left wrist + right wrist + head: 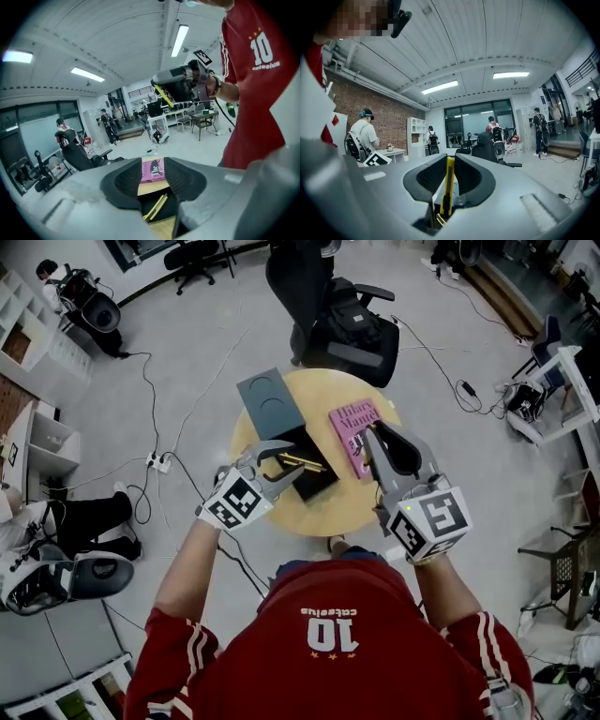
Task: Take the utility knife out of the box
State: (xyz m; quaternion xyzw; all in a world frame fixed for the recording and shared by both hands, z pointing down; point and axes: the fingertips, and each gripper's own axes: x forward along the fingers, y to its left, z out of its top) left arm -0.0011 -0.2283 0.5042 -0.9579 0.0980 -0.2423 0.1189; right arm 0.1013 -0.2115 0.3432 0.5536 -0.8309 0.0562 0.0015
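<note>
1. Eyes on the utility knife: a slim yellow body with a dark strip low down, seen edge-on in the right gripper view and standing on its narrow side.
2. It's out of the box and up in the air, to the right of the box and above the right side of the round wooden desk.
3. The right claw has it. The jaws are closed down to a narrow gap, one pad flat on each face of the knife.
4. The knife runs along the jaws from deep in the claw out to the tips. In the left gripper view its yellow end pokes out past the tips on a slant.
5. In the head view that claw sits over the pink book, which lies flat on the right of the desk, just beside the box.
6. Now the left claw: jaws spread wide, nothing gripped, pads touching nothing.
7. It hangs over the near left part of the open black box, pointing right and slightly down.
8. Through its gap you see the box floor, where a second thin yellow-and-black item lies. I can't tell what it is.
9. The box's grey lid rests at the far left edge of the desk, touching the box.
</note>
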